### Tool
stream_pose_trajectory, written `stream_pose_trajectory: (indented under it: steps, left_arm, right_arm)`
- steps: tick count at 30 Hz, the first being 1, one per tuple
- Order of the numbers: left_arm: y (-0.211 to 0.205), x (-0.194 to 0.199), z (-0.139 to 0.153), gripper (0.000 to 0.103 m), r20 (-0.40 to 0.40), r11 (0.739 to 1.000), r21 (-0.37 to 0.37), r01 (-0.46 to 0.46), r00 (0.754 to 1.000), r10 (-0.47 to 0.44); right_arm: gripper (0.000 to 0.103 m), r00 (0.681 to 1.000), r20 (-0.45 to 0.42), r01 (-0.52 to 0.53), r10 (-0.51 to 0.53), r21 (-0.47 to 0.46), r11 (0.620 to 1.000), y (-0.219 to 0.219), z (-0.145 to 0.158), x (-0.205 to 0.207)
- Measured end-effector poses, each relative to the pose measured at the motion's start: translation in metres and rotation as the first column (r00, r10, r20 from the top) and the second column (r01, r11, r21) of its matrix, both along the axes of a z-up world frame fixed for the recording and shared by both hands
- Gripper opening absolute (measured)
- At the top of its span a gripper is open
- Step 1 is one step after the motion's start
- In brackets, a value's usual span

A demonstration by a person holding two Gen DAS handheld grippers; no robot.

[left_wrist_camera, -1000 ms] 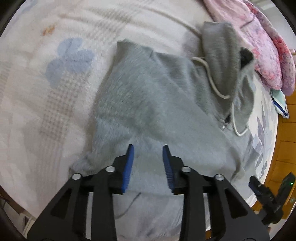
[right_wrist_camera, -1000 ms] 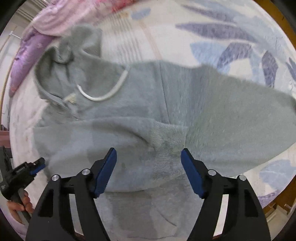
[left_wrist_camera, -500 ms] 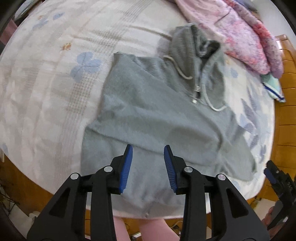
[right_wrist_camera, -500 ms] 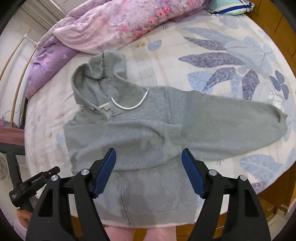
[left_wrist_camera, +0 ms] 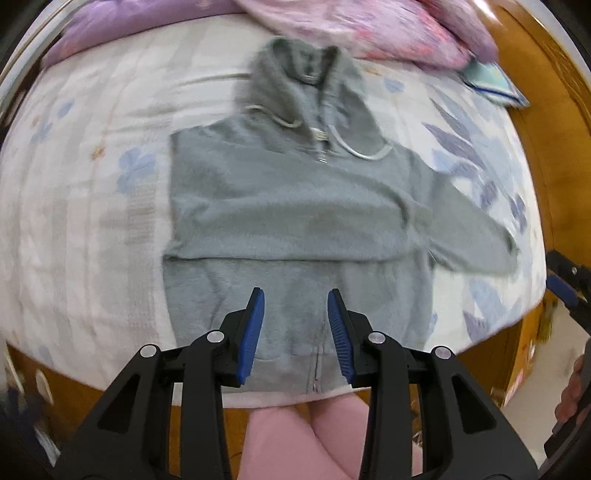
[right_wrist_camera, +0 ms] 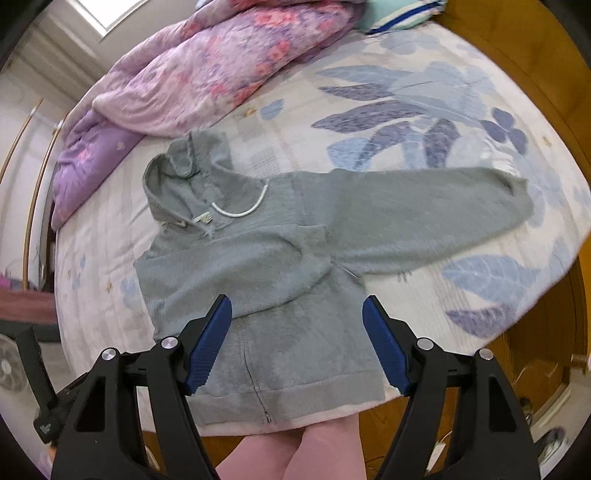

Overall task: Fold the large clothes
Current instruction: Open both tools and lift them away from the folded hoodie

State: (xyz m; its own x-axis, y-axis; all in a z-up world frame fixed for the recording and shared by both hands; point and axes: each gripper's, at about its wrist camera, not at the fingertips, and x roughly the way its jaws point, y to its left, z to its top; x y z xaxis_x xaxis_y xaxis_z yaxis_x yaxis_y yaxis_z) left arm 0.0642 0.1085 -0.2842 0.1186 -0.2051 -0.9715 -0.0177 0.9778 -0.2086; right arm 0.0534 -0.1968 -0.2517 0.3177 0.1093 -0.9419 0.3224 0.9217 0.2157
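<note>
Left wrist view: the left gripper (left_wrist_camera: 295, 306) hangs high over the bed (left_wrist_camera: 92, 192), its blue-padded jaws partly apart with nothing between them. Below it lies the grey hoodie (left_wrist_camera: 288, 206), spread front-up on the flower-printed sheet, hood toward the far side, hem at the near edge of the mattress. The garment's left sleeve is folded across the chest, forming a horizontal band over the zip. The other sleeve (left_wrist_camera: 472, 229) extends straight out to the right, flat on the sheet. A white drawcord (left_wrist_camera: 362, 155) loops below the hood. The picture is blurred, so fine detail of the fabric cannot be read.

Right wrist view: the right gripper (right_wrist_camera: 297, 317) is also raised above the hoodie (right_wrist_camera: 258, 258), jaws wide apart and empty; they have just been opening further. The extended sleeve (right_wrist_camera: 424, 218) reaches toward the right side of the bed (right_wrist_camera: 406, 110), cuff near the leaf print. The zip (right_wrist_camera: 255, 384) runs down to the hem at the near edge.

A pink and purple quilt (right_wrist_camera: 207, 74) is bunched along the far side of the mattress, touching the hood's top. A striped pillow (right_wrist_camera: 399, 14) sits at the far right corner. The person's pink-clad legs (left_wrist_camera: 295, 435) stand against the near edge of the bed.
</note>
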Motion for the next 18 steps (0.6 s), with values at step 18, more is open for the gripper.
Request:
stream_pose_trajectory:
  steps: [18]
  left_arm:
    - [-0.127,0.027,-0.02,0.037,-0.077,0.966,0.054,0.252,0.966,-0.248]
  right_arm:
    - [0.083,0.955,-0.059,0.293,-0.29,0.052,0.955,-0.135,-0.027,-0.055]
